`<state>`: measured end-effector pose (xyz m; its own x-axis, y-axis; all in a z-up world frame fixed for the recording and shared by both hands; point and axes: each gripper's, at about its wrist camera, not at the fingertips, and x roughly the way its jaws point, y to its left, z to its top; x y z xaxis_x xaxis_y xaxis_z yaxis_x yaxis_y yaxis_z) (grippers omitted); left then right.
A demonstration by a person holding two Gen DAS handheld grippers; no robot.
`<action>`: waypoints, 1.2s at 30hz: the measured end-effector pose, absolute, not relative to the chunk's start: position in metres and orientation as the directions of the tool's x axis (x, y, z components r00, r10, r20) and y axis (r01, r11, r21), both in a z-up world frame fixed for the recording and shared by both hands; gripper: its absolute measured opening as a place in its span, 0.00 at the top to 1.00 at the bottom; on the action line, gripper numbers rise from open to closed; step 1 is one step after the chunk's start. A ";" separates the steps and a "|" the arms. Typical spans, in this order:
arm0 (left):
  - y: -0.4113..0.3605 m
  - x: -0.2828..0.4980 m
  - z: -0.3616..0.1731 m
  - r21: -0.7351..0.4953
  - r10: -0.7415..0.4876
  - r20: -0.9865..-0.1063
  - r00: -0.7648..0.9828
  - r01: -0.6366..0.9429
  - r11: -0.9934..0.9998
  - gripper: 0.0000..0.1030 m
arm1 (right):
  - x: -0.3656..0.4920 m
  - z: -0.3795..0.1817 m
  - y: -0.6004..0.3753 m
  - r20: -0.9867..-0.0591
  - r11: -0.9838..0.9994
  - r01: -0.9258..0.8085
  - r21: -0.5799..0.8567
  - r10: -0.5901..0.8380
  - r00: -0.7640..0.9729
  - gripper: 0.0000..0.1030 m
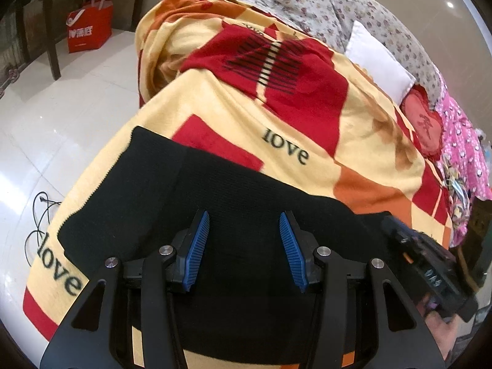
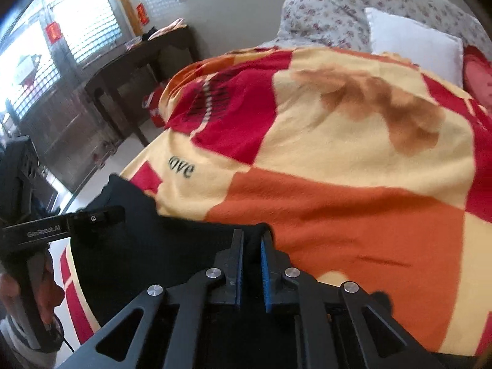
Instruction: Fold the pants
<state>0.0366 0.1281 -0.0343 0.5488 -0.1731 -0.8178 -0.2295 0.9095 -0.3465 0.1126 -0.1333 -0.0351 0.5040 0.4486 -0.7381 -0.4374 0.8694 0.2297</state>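
Pants (image 1: 233, 215), black, lay on a patterned blanket (image 1: 307, 129); left tool (image 1: 244, 220) hovered half-open, empty, while right tool (image 2: 252, 240) pinched their edge.

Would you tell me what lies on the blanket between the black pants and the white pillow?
Only bare blanket lies between the black pants and the white pillow: red, cream and orange squares with a "love" print. The right wrist view shows this best.
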 end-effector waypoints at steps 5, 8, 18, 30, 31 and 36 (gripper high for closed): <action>0.121 0.035 -0.037 -0.301 -0.138 -0.817 0.560 -0.209 0.930 0.54 | 0.120 -0.044 -0.138 -0.745 0.900 -0.380 0.212 0.400 0.533 1.00; 0.121 0.035 -0.034 -0.298 -0.139 -0.818 0.558 -0.206 0.932 0.54 | 0.113 -0.033 -0.144 -0.714 0.891 -0.389 0.234 0.429 0.553 1.00; 0.096 0.033 -0.023 -0.318 -0.180 -0.805 0.565 -0.155 0.936 0.54 | 0.101 -0.036 -0.125 -0.745 0.854 -0.437 0.281 0.481 0.462 0.56; 0.091 0.052 -0.040 -0.300 -0.157 -0.796 0.585 -0.155 0.941 0.50 | 0.110 -0.058 -0.118 -0.757 0.900 -0.424 0.104 0.348 0.553 0.93; 0.090 0.052 -0.040 -0.297 -0.157 -0.797 0.583 -0.152 0.943 0.50 | 0.112 -0.057 -0.120 -0.758 0.903 -0.414 0.117 0.350 0.550 0.93; 0.095 0.051 -0.033 -0.300 -0.159 -0.815 0.558 -0.171 0.938 0.50 | 0.106 -0.030 -0.138 -0.698 0.924 -0.358 0.135 0.345 0.628 0.93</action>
<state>0.0514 0.0955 -0.0331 0.5578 -0.1592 -0.8146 -0.1710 0.9383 -0.3005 0.1060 -0.1384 -0.0304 0.6276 0.3449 -0.6980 -0.3579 0.9240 0.1348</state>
